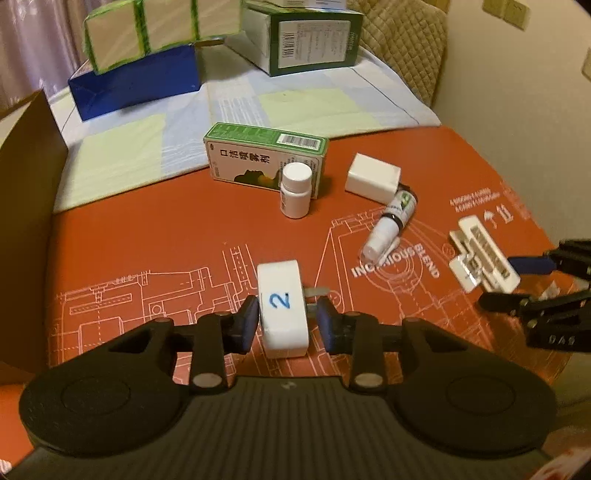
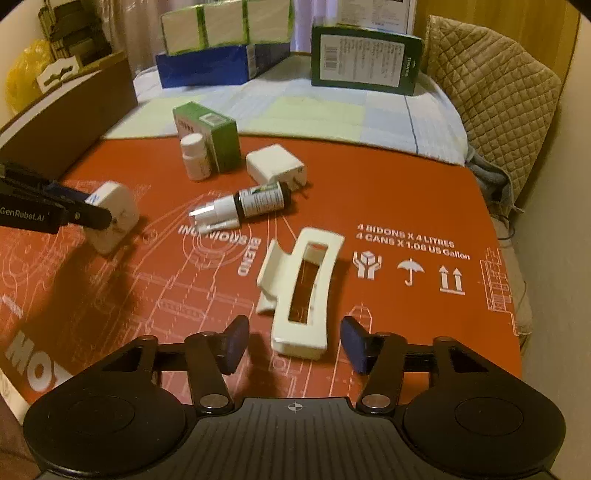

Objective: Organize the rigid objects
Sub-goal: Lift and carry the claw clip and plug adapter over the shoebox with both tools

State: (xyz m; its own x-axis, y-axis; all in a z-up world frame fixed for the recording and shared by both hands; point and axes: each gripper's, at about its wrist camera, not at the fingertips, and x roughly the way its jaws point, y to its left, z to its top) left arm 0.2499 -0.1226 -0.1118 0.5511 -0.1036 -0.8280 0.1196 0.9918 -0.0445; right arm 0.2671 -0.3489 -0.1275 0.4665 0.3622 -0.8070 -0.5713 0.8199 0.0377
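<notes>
My left gripper (image 1: 286, 321) is shut on a white plug adapter (image 1: 283, 304) marked with a blue 2, on the red mat (image 1: 166, 236); it also shows in the right wrist view (image 2: 112, 216). My right gripper (image 2: 293, 341) is open around the near end of a cream hair claw clip (image 2: 303, 291), without touching it. The clip shows in the left wrist view (image 1: 482, 258) too. A white pill bottle (image 1: 294, 190), a green carton (image 1: 266, 158), a white charger cube (image 1: 372, 178) and a lying spray bottle (image 1: 389, 225) sit further back.
A brown box wall (image 1: 29, 206) stands at the left. Behind the mat on the checked cloth stand a blue box (image 1: 136, 85) with green-edged packs (image 1: 155, 33) on top and a dark green box (image 1: 306, 37). A quilted cushion (image 2: 491, 85) is at the right.
</notes>
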